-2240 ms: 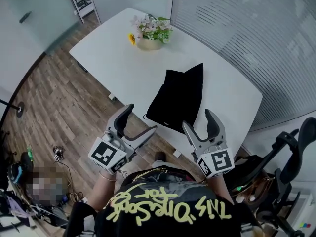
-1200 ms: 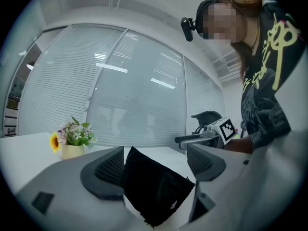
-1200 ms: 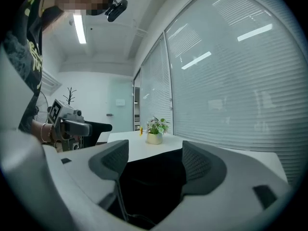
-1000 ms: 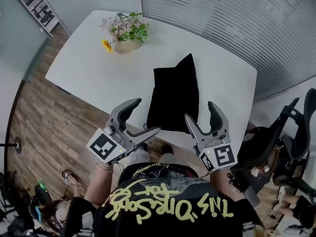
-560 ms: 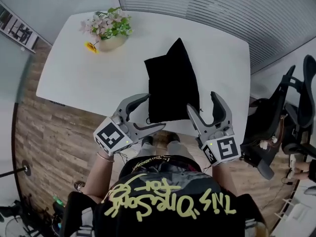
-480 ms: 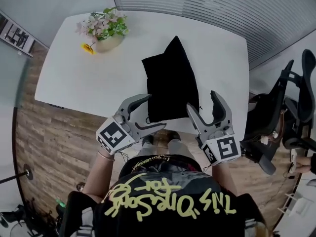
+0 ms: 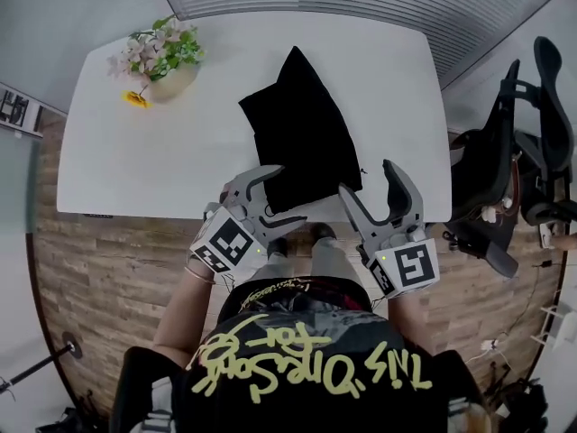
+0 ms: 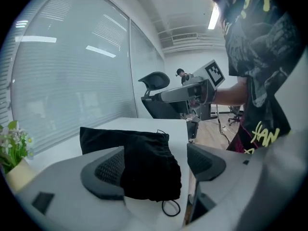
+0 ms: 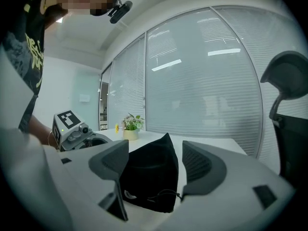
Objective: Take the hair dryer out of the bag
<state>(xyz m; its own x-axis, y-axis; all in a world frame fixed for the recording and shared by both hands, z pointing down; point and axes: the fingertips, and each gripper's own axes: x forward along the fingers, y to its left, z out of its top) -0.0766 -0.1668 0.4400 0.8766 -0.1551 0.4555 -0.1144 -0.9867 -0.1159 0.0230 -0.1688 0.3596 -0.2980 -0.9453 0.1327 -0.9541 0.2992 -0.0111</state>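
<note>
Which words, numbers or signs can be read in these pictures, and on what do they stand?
"This One Song for": yellow script on the person's black shirt, upside down in the head view; reading partly unsure.
Square coded markers, no letters: left gripper, right gripper.
No print visible on the black bag.

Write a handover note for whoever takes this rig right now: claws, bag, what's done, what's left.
Left claw: open, empty, at the near left corner of the black drawstring bag.
Right claw: open, empty, at the bag's near right corner.
Bag: lying on the white table, gathered mouth and cord toward the person; flower pot at the far left.
Done: nothing. The bag is not gripped and no hair dryer is in sight.
Left: open the mouth, pull the hair dryer out.
</note>
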